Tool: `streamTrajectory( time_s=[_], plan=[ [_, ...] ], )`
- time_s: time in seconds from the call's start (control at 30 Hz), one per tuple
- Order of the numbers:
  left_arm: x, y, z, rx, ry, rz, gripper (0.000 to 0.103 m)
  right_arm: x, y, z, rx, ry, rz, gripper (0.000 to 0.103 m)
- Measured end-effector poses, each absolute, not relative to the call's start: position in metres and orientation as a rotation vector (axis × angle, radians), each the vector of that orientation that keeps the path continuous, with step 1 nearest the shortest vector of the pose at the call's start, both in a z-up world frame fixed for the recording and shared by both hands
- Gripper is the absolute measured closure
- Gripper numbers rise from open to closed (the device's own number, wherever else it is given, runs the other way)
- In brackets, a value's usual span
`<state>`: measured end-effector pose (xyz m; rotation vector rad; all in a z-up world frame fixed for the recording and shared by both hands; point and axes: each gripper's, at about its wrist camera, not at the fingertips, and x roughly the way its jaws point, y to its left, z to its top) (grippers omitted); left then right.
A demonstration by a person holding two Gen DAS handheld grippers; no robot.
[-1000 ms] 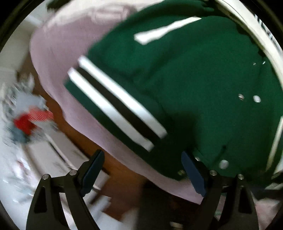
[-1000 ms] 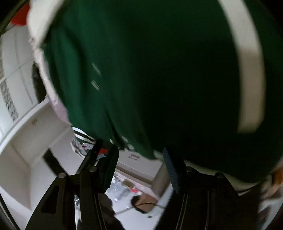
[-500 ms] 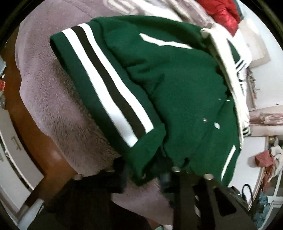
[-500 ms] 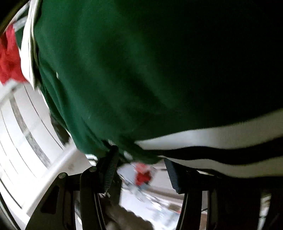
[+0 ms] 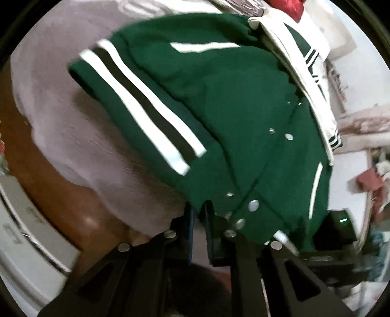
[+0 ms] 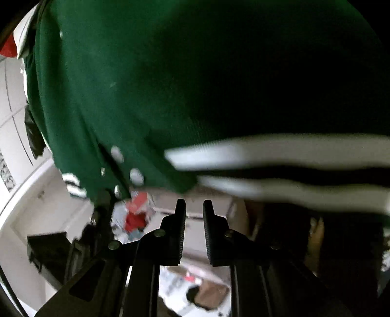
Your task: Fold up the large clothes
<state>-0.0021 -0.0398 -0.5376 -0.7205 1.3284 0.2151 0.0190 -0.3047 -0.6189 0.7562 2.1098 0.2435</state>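
Both my grippers now narrowed since a second ago, left gripper (image 5: 198, 214) pinching green jacket (image 5: 243, 117) hem, right gripper (image 6: 194, 207) nearly closed just below it, jacket on mauve blanket (image 5: 73, 126), red garment (image 5: 290, 4) far right.

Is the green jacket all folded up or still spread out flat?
Partly folded. The green jacket is doubled over, its striped hem lying across its body. The left hand-held gripper pinches one corner.
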Motion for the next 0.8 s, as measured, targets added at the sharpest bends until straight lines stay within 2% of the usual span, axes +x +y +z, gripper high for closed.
streamTrajectory(
  time_s=[0.03,0.07,0.1,0.13,0.17,0.2,0.37,0.57,0.8],
  plan=[
    [-0.003,-0.036,-0.53,-0.657,1.333,0.247,0.093,0.022,-0.306,-0.609,0.752,2.1,0.284,0.069],
    [-0.004,-0.034,-0.526,-0.614,1.33,0.27,0.086,0.029,-0.304,-0.595,0.732,2.073,0.325,0.06],
    [-0.005,-0.029,-0.521,-0.558,1.329,0.302,0.069,0.034,-0.303,-0.587,0.719,2.05,0.342,0.058],
    [-0.005,-0.023,-0.519,-0.515,1.332,0.333,0.056,0.045,-0.3,-0.58,0.716,2.015,0.355,0.058],
    [-0.007,-0.018,-0.52,-0.496,1.328,0.353,0.031,0.057,-0.297,-0.578,0.731,1.984,0.363,0.058],
    [-0.008,-0.011,-0.521,-0.472,1.316,0.387,0.024,0.068,-0.294,-0.58,0.743,1.958,0.364,0.058],
    [-0.001,0.024,-0.526,-0.436,1.276,0.5,0.023,0.14,-0.245,-0.591,0.685,1.825,0.329,0.058],
    [0.016,0.05,-0.529,-0.393,1.275,0.578,0.023,0.169,-0.204,-0.612,0.403,1.855,0.286,0.061],
    [0.092,0.054,-0.48,-0.156,1.24,0.552,0.023,0.176,-0.226,-0.558,0.394,1.824,0.346,0.059]
  ],
)
